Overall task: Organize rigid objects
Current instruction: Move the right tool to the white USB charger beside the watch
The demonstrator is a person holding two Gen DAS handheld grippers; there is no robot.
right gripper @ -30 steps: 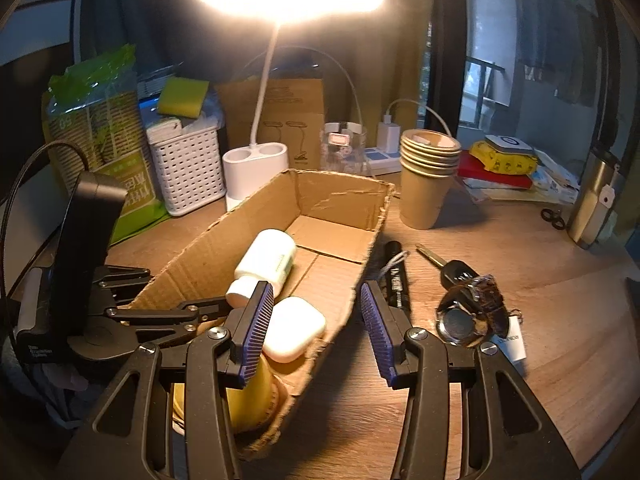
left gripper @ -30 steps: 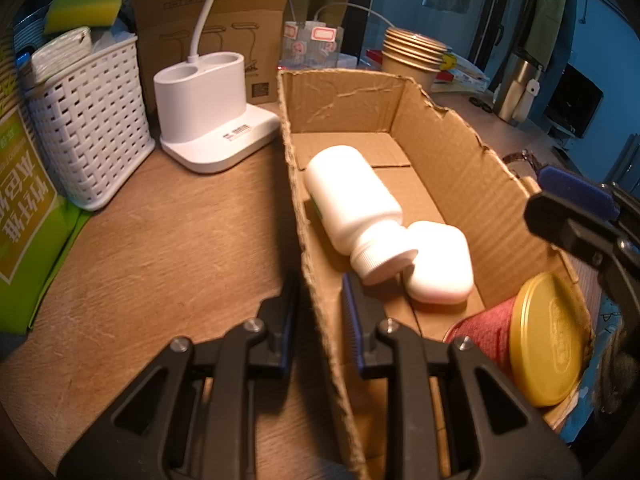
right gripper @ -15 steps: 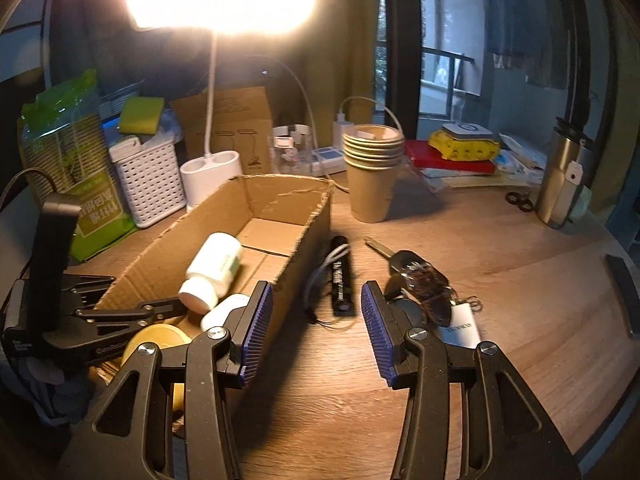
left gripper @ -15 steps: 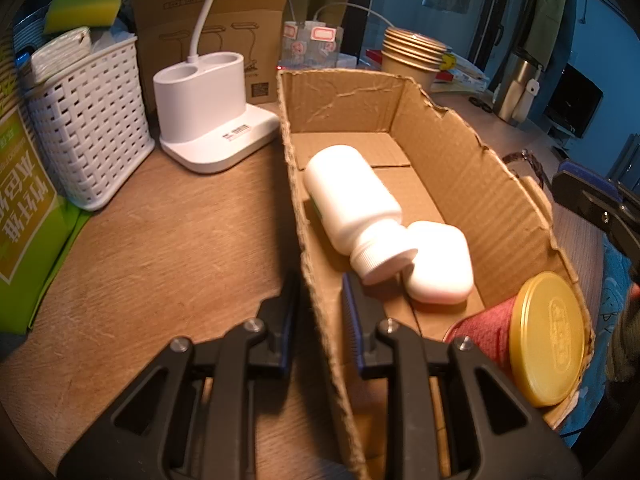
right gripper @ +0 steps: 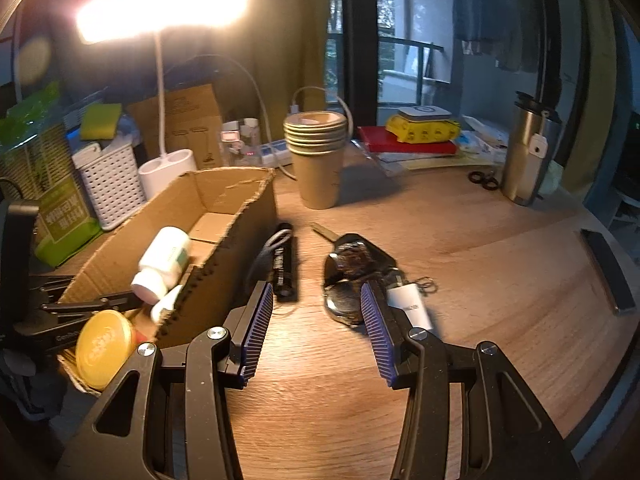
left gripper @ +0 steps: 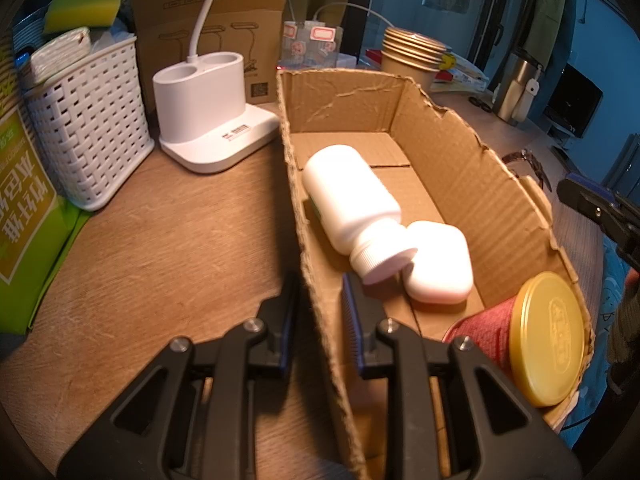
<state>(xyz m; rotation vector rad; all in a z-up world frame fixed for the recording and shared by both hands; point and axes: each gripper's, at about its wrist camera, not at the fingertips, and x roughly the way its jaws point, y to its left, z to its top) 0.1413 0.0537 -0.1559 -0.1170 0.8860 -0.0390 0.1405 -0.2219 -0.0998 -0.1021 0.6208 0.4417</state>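
Observation:
A cardboard box [left gripper: 472, 184] lies on the wooden table. It holds a white bottle [left gripper: 352, 208] on its side, a white earbud case [left gripper: 438, 266] and a red tin with a gold lid [left gripper: 548, 338]. My left gripper [left gripper: 318, 312] is shut on the box's left wall. My right gripper [right gripper: 316, 332] is open and empty above the table, right of the box [right gripper: 224, 216]. A black flashlight [right gripper: 285, 264] and a key bunch with a watch [right gripper: 356, 276] lie just beyond its fingertips.
A white lamp base [left gripper: 208, 108], a white basket [left gripper: 88, 120] and a green bag [left gripper: 24, 184] stand left of the box. Stacked paper cups [right gripper: 318, 156], books [right gripper: 408, 140], a steel tumbler [right gripper: 526, 148] and scissors [right gripper: 482, 179] sit at the back. A dark phone [right gripper: 608, 272] lies at right.
My right gripper has swung right, away from the box, so the flashlight and keys now lie in front of it. The left gripper has kept its hold on the box wall.

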